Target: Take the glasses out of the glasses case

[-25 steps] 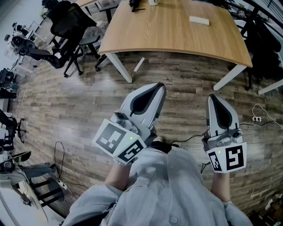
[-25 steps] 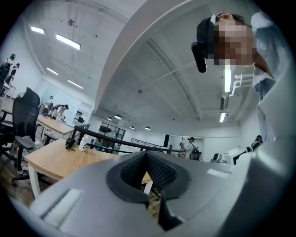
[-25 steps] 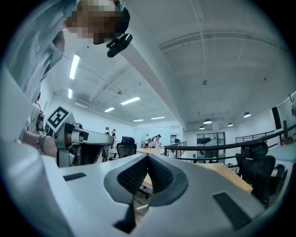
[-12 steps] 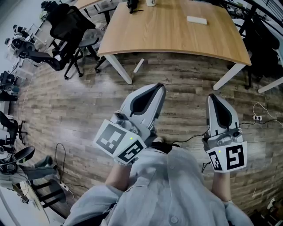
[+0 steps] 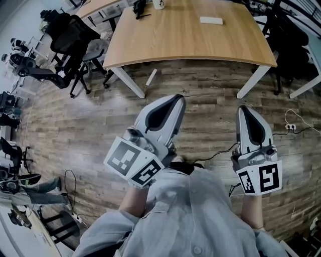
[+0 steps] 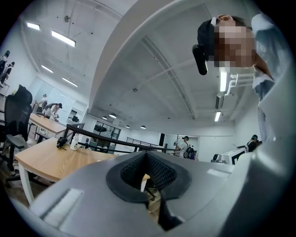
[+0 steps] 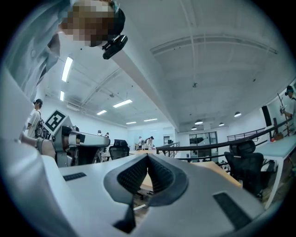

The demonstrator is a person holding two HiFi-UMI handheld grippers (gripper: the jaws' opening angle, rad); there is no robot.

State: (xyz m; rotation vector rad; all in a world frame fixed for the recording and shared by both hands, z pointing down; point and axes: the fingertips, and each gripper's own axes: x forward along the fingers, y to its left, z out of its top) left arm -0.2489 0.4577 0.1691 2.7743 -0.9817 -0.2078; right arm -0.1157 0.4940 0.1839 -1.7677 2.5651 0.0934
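Observation:
A wooden table stands ahead of me. On it lies a small white oblong thing, which may be the glasses case; no glasses can be made out. My left gripper and right gripper are held level close to my body, above the plank floor and well short of the table. Both are shut with nothing between the jaws, as the left gripper view and right gripper view confirm.
A dark object and a white cup sit at the table's far left. Black office chairs stand to the left, another dark chair to the right. Cables trail over the floor. People stand in the background.
The table has slid up and to the left in the head view as I move. Both grippers keep the same pose and stay shut.

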